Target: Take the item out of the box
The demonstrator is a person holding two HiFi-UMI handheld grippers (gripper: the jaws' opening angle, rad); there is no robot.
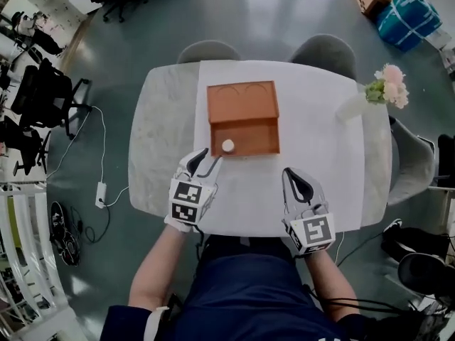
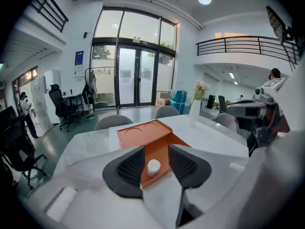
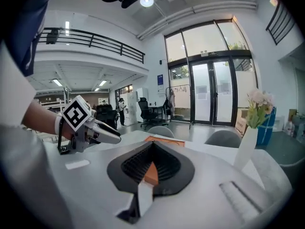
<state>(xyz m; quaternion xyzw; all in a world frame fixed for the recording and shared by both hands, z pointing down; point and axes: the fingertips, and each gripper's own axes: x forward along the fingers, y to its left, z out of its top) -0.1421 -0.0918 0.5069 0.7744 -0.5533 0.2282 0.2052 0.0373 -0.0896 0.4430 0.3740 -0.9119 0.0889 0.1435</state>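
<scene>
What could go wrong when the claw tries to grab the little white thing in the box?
The white thing is small and round, so the open left claw might knock it away. It sits near the front wall of the orange box, which a claw tip could bump. The right claw isn't holding the box, so it might slide.

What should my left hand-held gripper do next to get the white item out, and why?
Probably ease the left hand-held gripper forward until its open jaws straddle the white item. The item sits in the open orange box just beyond the jaw tips, and nothing is gripped yet.
</scene>
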